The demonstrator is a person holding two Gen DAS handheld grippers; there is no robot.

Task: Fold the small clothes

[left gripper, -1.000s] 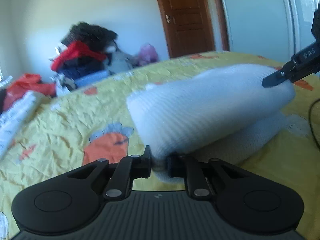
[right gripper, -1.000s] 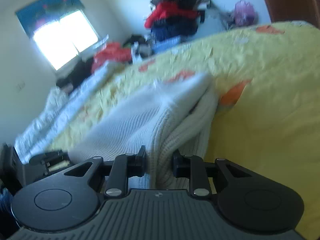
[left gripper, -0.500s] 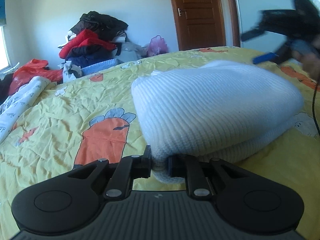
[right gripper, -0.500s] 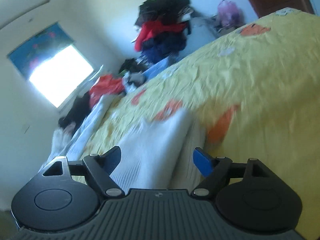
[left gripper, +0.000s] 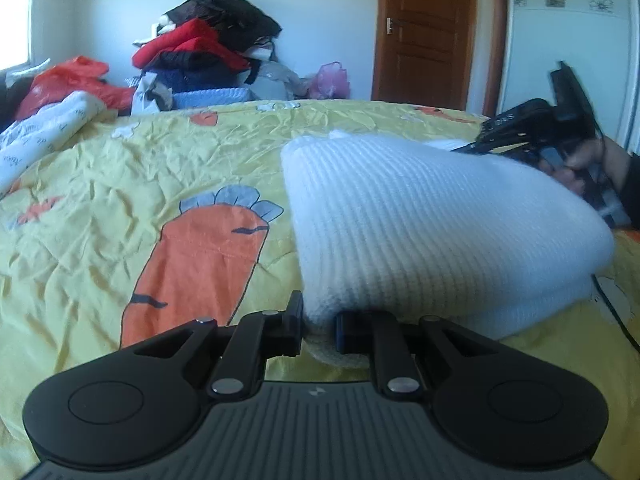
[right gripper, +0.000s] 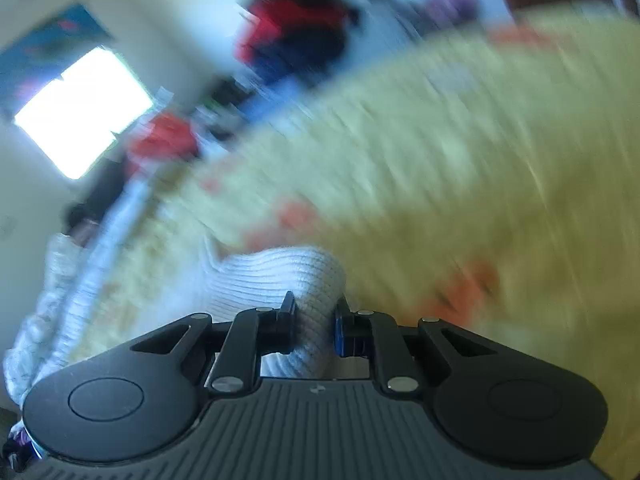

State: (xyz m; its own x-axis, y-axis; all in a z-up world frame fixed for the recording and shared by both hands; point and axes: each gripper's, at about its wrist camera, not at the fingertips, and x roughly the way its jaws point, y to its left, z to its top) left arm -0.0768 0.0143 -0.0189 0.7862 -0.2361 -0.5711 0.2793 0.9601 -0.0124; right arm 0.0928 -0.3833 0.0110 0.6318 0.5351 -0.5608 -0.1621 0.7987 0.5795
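Here's the white ribbed knit garment (left gripper: 420,224), folded over on itself on the yellow bedspread (left gripper: 100,208), just to the right of the big orange carrot print (left gripper: 200,264). The left gripper (left gripper: 318,326) has its jaws nearly shut, pinching the garment's near corner; a fold of knit bulges between the pads. Over on the garment's far right edge, the right gripper (left gripper: 466,148) comes in low, and in the left wrist view a hand (left gripper: 592,156) with a dark sleeve wraps its handle. There is pale lettering on that gripper's black body, too blurred to read. The rolled white cloth (left gripper: 44,132) left of the garment carries printed writing too small to make out.

Switch to the right wrist view and everything streaks with motion blur, but the jaws are sharp: the right gripper (right gripper: 314,322) is closing on a thick ribbed fold of the garment (right gripper: 280,276), with the knit squeezed between the black pad and the blue one. Only this view shows the bright window (right gripper: 80,112) and the blue picture (right gripper: 52,40) above it. Only the left wrist view gives the brown door (left gripper: 426,32) and the flower-patterned white wardrobe (left gripper: 568,40), both beyond the garment. Both views show the heap of red and dark clothes (left gripper: 208,52) at the bed's far side. Both grippers point down toward the bedspread at a slant.
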